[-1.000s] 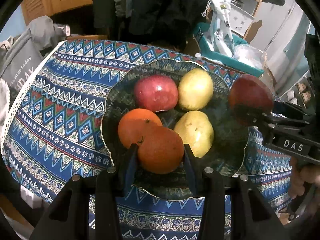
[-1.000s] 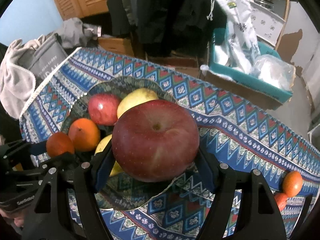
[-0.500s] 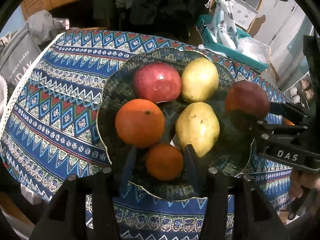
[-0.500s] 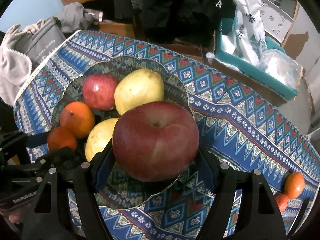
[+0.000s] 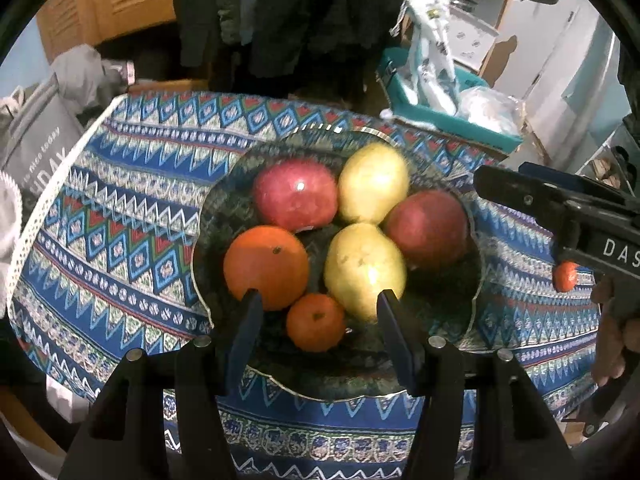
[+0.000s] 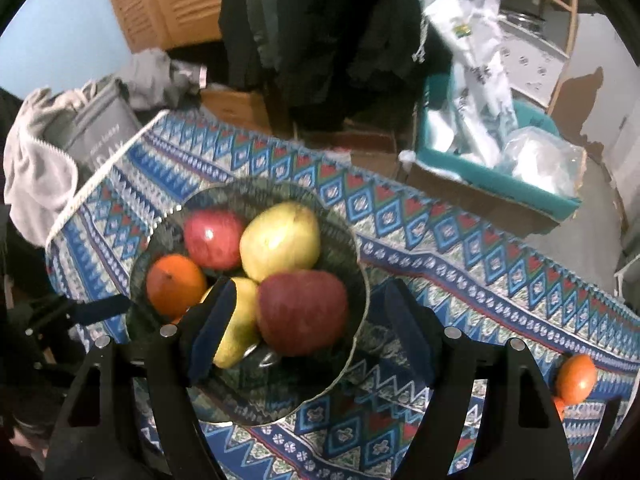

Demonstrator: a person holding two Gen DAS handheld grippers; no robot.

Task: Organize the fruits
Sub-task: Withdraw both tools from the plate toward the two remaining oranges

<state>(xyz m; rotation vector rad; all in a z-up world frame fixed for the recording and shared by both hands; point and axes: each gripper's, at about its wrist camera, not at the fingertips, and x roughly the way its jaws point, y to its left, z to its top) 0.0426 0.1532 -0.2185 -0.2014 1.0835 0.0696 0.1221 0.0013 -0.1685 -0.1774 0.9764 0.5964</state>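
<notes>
A dark glass plate (image 5: 224, 216) on the patterned tablecloth holds two red apples (image 5: 295, 195) (image 5: 428, 229), two yellow pears (image 5: 373, 183) (image 5: 365, 266), an orange (image 5: 265, 267) and a small tangerine (image 5: 316, 322). My left gripper (image 5: 318, 298) is open and empty above the tangerine. My right gripper (image 6: 306, 300) is open and empty above the near red apple (image 6: 302, 312), which rests on the plate (image 6: 352, 240). Two tangerines (image 6: 576, 378) lie loose on the cloth at the right.
A teal box (image 6: 496, 184) with plastic bags stands beyond the table's far edge. A grey bag (image 5: 32, 156) and cloth lie off the table's left end. Dark clothes hang behind. The right gripper body (image 5: 560, 208) shows at the right of the left wrist view.
My right gripper opened and let the red apple down onto the plate. My left gripper released the tangerine on the plate, opened wider and drew back upward.
</notes>
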